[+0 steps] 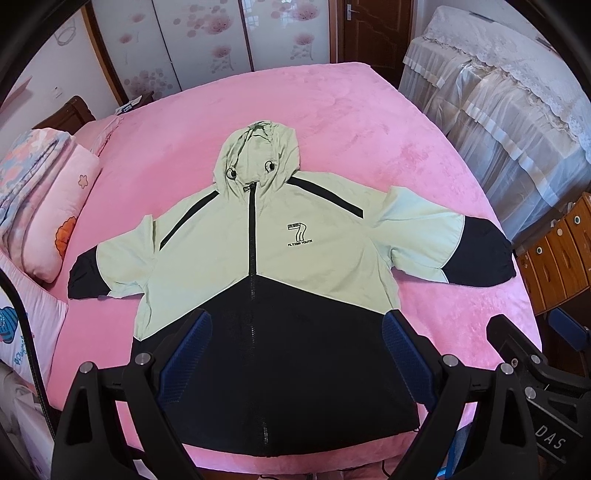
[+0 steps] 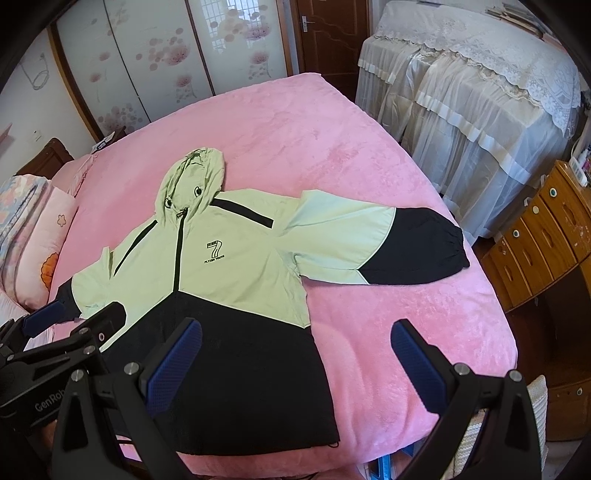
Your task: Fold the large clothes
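One jacket, hooded, pale green above and black below, lies flat and face up on the bed, zipped shut. Both sleeves are spread out to the sides, each green with a black cuff end. One hood points toward the far wall, with two round black cord stoppers at its opening. Two black stripes run down from the shoulders. Chest print: a large "7" with "FLYING YOUTH" beneath it.

Two grippers, both held above the jacket's hem end and touching no cloth. Left gripper: jaws spread wide, blue pads facing each other, over the black lower half. Right gripper: jaws spread wide, one over the black panel, the other over bare pink bedcover. "GenRob..." reads on the left gripper's body as seen from the right camera; the rest is cut off. "DAS" shows on the right gripper's body in the left view.

One pink pillow with flower prints lies at the bed's left side. One wooden drawer unit stands to the right. One lace-draped piece of furniture stands beyond it. One dark door is at the back.
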A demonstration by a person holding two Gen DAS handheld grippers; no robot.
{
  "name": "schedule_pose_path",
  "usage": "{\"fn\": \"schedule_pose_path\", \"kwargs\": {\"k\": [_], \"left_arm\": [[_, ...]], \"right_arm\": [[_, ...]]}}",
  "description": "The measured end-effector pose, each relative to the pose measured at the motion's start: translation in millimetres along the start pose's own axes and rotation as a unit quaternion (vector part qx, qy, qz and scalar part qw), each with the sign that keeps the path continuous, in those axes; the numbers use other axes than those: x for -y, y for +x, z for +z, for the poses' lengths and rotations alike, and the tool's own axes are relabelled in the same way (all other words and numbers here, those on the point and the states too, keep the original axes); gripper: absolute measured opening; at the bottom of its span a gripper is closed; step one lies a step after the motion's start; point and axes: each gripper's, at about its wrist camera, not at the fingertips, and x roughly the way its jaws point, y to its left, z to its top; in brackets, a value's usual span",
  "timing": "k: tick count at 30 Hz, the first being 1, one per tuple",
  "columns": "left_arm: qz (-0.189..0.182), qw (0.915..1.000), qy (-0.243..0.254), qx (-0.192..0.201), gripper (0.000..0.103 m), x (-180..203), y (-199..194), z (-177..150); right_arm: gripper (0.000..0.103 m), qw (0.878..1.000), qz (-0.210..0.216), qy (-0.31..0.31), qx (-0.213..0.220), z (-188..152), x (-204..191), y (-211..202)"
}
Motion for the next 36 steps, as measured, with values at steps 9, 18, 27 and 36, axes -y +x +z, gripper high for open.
{"fn": "schedule_pose_path", "kwargs": {"k": [9, 18, 27, 36], "left_arm": [[-0.007, 0.9999, -0.006, -0.006, 0.093, 5, 10, 4], [-0.006, 0.9999, 0.005, -0.009, 0.093, 41, 36, 19], [-0.019, 0.9989, 0.017, -0.039, 0.093, 103, 90, 35], [-0.016, 0.9984, 0.032, -0.043, 0.093, 163, 146, 60]], "right_arm": [[0.103, 1.000, -0.002, -0.007, -0.006, 4, 4, 5], [0.103, 1.000, -0.003, -0.008, -0.015, 16, 30, 28], [0.103, 0.998, 0.006, 0.047, -0.051, 30, 96, 86], [0.098, 0.985, -0.019, 0.154, -0.069, 37, 199, 157]]}}
